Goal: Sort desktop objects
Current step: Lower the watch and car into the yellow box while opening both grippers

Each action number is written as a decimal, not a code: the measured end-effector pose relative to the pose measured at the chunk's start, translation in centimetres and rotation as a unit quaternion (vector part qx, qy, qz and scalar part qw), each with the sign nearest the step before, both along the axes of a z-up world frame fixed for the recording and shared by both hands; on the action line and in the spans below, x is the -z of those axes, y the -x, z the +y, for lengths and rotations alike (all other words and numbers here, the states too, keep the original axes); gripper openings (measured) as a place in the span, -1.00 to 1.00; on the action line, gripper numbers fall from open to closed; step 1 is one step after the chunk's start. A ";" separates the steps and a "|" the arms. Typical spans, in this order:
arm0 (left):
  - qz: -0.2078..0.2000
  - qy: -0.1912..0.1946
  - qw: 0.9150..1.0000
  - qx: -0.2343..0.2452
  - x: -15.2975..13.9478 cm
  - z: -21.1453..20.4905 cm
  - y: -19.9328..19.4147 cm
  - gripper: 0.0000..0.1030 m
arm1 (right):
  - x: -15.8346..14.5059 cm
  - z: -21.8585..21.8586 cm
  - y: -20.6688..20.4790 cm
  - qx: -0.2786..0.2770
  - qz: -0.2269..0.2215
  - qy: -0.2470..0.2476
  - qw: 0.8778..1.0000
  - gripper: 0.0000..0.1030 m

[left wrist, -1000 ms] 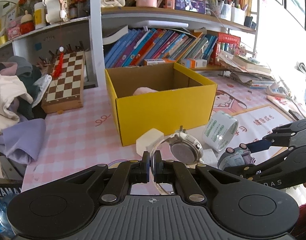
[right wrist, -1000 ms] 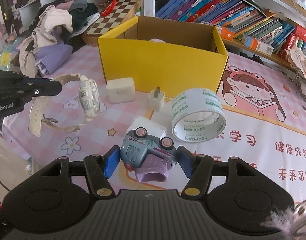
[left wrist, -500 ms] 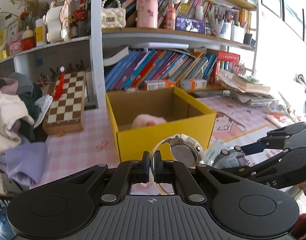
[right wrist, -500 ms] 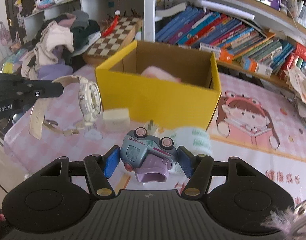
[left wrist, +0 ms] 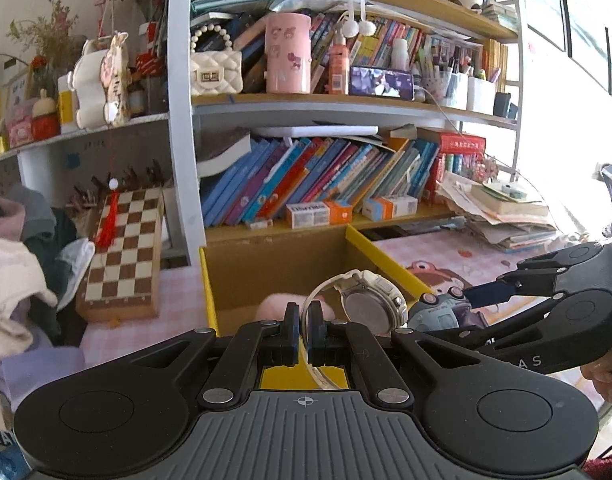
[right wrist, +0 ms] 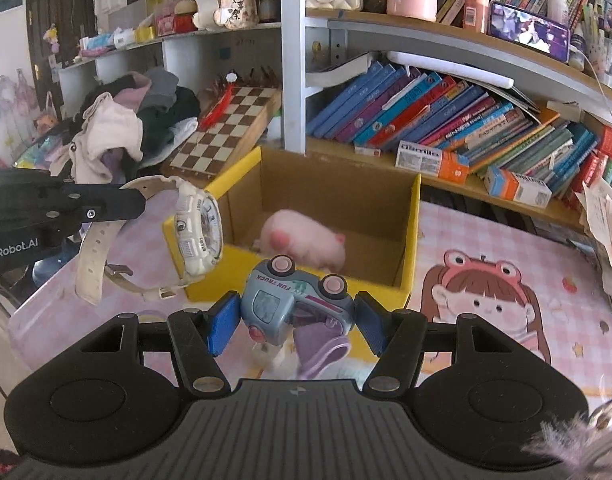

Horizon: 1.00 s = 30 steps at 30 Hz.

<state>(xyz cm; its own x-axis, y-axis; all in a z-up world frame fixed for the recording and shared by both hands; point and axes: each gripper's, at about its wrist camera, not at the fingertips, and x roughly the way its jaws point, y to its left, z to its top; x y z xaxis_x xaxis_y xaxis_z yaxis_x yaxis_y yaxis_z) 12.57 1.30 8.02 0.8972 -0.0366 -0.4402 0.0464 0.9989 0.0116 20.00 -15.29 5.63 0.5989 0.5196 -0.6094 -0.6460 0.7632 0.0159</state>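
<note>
Two tools carry a watch and a toy truck at the near rim of an open box.

At left, the left tool [right wrist: 139, 202], its body lettered "enRobot.AI", is pinched fully closed on the strap of a white plastic digital wristwatch [right wrist: 195, 226], which hangs above the near left corner of the yellow cardboard box [right wrist: 412, 240]. A pink plush toy [right wrist: 306, 242] lies inside the box, with bare floor around it. The right tool [right wrist: 293, 320], half spread, clamps a blue-grey toy truck [right wrist: 295, 298] marked "FUN TRUCK" just above the front edge. Rightwards, the pink checked counter [right wrist: 458, 240] with a cartoon girl mat [right wrist: 486, 300] lies open.
</note>
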 end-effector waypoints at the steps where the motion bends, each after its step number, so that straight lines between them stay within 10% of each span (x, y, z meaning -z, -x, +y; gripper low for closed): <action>1: -0.002 -0.002 1.000 -0.001 -0.2 -0.1 -0.4 -0.95 | -0.2 0.0 -0.4 -0.003 -0.001 -0.001 1.000 0.17; 30: 0.036 -0.024 0.998 -0.049 1.1 0.8 -9.7 -0.94 | 0.4 2.7 -11.8 -0.041 -0.024 0.008 0.999 0.17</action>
